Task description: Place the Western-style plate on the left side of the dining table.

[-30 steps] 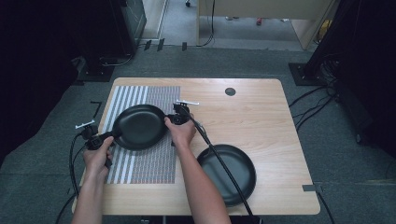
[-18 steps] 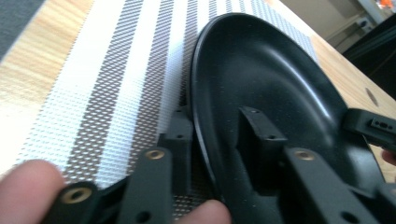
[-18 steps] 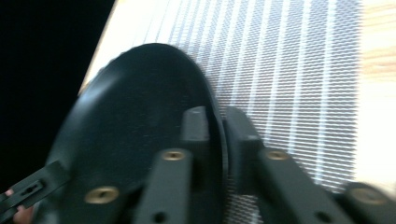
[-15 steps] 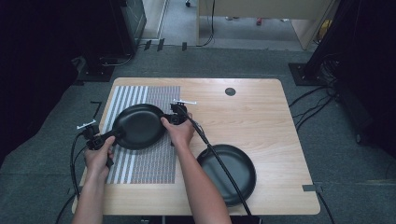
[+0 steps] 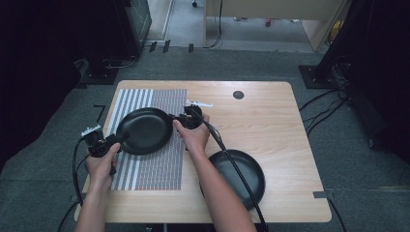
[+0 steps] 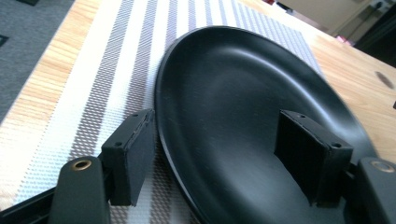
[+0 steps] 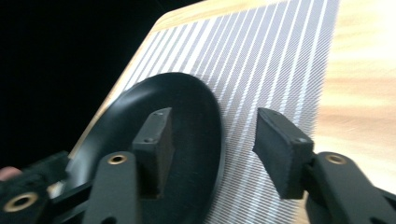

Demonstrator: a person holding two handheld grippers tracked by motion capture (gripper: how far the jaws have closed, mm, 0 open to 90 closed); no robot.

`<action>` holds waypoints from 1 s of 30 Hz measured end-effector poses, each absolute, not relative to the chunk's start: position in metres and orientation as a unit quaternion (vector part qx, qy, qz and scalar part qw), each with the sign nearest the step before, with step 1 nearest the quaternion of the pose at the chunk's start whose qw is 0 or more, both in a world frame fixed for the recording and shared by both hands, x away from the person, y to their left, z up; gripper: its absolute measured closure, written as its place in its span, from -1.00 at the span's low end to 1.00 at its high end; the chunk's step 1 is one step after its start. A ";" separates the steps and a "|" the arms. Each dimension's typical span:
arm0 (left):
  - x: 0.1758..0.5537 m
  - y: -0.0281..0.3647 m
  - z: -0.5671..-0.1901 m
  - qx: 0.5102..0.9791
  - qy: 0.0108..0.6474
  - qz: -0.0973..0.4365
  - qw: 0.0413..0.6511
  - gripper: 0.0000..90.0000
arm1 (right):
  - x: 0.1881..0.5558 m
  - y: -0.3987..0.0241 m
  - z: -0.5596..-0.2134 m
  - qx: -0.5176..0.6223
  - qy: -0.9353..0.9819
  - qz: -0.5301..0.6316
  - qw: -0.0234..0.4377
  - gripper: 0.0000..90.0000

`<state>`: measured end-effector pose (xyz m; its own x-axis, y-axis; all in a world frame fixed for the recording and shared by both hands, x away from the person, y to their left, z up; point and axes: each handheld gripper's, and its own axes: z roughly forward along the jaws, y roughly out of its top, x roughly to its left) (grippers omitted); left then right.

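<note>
Our left gripper point(image 5: 118, 140) and right gripper point(image 5: 180, 119) have just been opening, jaws straddling the rim of the black plate point(image 5: 144, 130) lying on the striped placemat point(image 5: 159, 164), unclamped. Retreating low, a jaw could snag it.

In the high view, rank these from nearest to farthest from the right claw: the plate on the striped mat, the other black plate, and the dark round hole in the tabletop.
From the right claw:
1. Plate on the mat, right beside it, to its left.
2. Dark round hole, toward the table's far edge.
3. Other black plate, near the front edge, right of the forearm.
</note>
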<state>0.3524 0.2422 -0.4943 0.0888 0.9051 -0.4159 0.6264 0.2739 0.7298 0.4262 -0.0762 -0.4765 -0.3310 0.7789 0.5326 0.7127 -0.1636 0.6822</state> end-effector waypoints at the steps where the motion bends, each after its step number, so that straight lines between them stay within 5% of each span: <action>1: 0.351 0.242 -0.492 0.584 0.654 0.157 0.453 -0.38 | 0.424 -0.079 -0.474 0.574 0.651 0.495 0.041 -0.03; 10: 0.327 0.239 -0.478 0.595 0.638 0.155 0.465 -0.50 | 0.398 -0.100 -0.449 0.529 0.684 0.500 0.050 -0.34; 30: 0.274 0.203 -0.448 0.638 0.600 0.156 0.457 -0.75 | 0.350 -0.146 -0.430 0.517 0.695 0.491 0.091 -0.42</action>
<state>0.2738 0.2028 -0.4485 0.2310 0.9082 -0.3490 0.6230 0.1374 0.7700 0.3496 -0.1460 -0.4298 -0.4494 0.8079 0.3812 0.6287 -0.0171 0.7774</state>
